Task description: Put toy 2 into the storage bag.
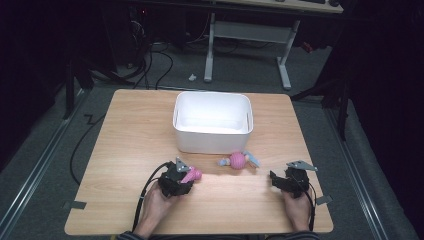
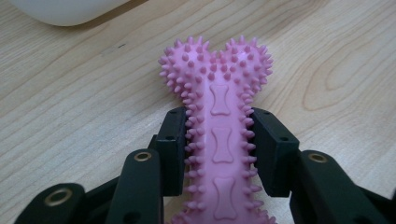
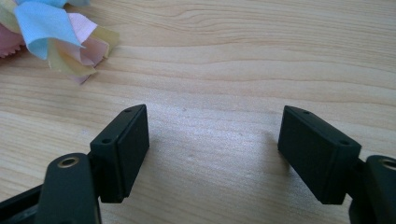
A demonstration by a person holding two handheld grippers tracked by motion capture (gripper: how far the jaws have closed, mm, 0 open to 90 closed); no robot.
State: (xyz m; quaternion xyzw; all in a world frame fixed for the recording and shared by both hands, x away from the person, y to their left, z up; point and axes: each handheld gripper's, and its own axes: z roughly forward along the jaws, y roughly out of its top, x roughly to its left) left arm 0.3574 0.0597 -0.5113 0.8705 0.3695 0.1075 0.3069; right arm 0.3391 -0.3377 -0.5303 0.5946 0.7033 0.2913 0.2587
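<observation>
A pink spiky rubber bone (image 2: 219,116) lies on the wooden table (image 1: 130,135), and my left gripper (image 2: 218,140) is shut on its shaft, both pads pressed into the spikes. From above, the bone's knobbed end (image 1: 193,175) sticks out of the left gripper (image 1: 186,176) at the near left. My right gripper (image 3: 212,149) rests open on the table at the near right (image 1: 279,181), with bare wood between its jaws. A pink ball toy with cloth tails (image 1: 238,160) lies between the grippers, its pastel strips (image 3: 56,37) at the right gripper view's upper left.
A white rectangular bin (image 1: 212,122) stands past the toys at the table's middle, its rim (image 2: 65,11) at the left gripper view's top. Beyond the table are a desk frame (image 1: 247,35) and floor cables.
</observation>
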